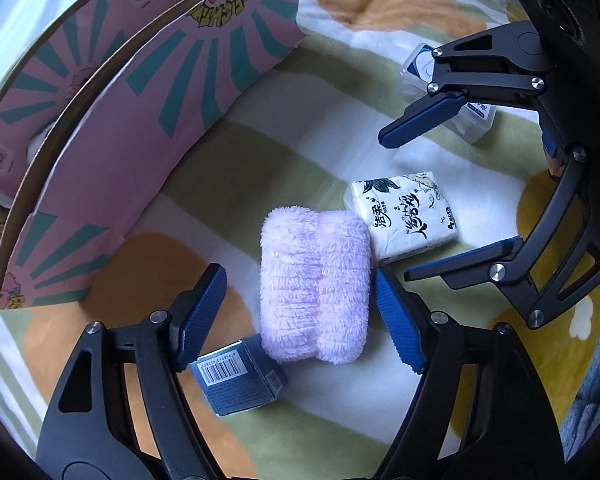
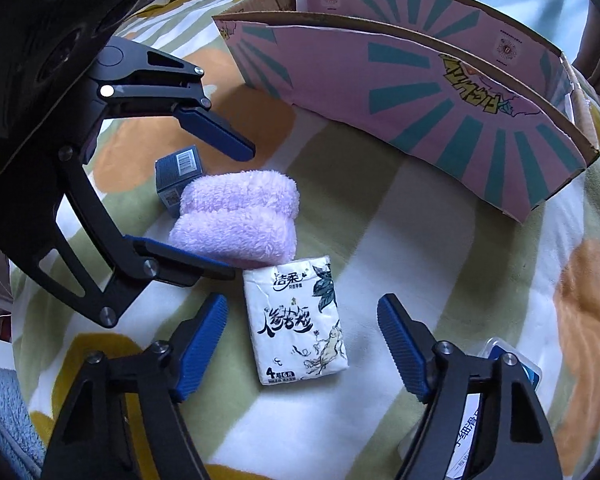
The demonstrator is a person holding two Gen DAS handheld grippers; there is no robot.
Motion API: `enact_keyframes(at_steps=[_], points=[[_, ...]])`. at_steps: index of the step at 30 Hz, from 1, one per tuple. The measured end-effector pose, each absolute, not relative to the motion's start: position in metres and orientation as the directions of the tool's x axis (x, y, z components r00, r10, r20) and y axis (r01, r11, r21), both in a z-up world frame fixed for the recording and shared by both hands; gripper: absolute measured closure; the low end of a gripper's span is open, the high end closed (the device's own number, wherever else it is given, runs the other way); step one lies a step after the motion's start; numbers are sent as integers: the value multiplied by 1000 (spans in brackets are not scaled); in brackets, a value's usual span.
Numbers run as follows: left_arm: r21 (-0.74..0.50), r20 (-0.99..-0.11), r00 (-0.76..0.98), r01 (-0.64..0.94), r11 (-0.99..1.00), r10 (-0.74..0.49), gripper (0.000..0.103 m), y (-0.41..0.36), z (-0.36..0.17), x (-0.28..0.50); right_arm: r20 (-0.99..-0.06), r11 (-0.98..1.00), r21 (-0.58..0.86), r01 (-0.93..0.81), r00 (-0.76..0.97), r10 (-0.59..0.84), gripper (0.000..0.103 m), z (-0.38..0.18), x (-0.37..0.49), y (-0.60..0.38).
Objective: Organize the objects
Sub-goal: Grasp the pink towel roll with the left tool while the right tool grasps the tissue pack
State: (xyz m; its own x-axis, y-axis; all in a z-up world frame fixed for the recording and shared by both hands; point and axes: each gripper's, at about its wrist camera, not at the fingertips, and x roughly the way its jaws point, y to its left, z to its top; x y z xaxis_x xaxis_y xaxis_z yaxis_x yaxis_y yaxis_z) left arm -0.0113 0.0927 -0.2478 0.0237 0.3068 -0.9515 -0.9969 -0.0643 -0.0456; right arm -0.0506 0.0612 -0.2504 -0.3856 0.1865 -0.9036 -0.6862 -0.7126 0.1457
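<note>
A rolled pink fluffy towel (image 1: 315,284) (image 2: 236,218) lies on the blanket between the open fingers of my left gripper (image 1: 300,280), which straddles it without squeezing. A white tissue pack (image 1: 400,216) (image 2: 298,320) lies just beyond the towel, touching it. My right gripper (image 2: 302,308) is open, one finger on each side of that pack. A small blue box with a barcode (image 1: 238,380) (image 2: 178,172) sits by the towel's near end, under my left finger. A clear plastic box (image 1: 418,70) (image 2: 512,364) lies under the right gripper. Each gripper shows in the other's view: left gripper (image 2: 236,212), right gripper (image 1: 392,204).
An open pink and teal cardboard box (image 1: 148,92) (image 2: 440,92) stands on the bed behind the objects, flaps up. Everything rests on a soft striped blanket (image 1: 228,168) (image 2: 440,280) with orange and yellow patches. A grey-blue fuzzy fabric (image 2: 4,412) lies at the edge.
</note>
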Motion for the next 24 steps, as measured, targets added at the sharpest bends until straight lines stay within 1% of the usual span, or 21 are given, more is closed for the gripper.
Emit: enact_keyframes(at_steps=[1, 2, 3, 5, 6, 7, 16, 24], points=[[-50, -951, 29, -997, -59, 307, 30, 94, -248, -11, -905, -715, 149, -683, -386, 181, 34, -251, -51, 62], [-57, -951, 38, -997, -54, 307, 33, 95, -249, -12, -905, -718, 154, -679, -388, 172, 39, -252, -51, 63], [-66, -951, 47, -997, -50, 306, 36, 96, -250, -12, -907, -722, 160, -674, -389, 162, 41, -253, -51, 64], [-87, -952, 70, -995, -44, 299, 50, 97, -251, -12, -911, -723, 172, -669, -387, 142, 51, -255, -51, 65], [-97, -952, 81, -995, -39, 296, 52, 98, -252, -13, -913, -721, 181, -669, -386, 129, 54, -257, -50, 66], [-103, -952, 89, -994, -34, 294, 58, 98, -253, -12, -916, -717, 195, -670, -386, 112, 60, -259, -50, 67], [-117, -949, 105, -993, -23, 296, 61, 96, -253, -14, -916, -701, 218, -679, -391, 94, 61, -260, -44, 69], [-117, -943, 96, -992, -47, 320, 61, 92, -234, -17, -914, -698, 205, -686, -389, 115, 61, -243, -36, 67]])
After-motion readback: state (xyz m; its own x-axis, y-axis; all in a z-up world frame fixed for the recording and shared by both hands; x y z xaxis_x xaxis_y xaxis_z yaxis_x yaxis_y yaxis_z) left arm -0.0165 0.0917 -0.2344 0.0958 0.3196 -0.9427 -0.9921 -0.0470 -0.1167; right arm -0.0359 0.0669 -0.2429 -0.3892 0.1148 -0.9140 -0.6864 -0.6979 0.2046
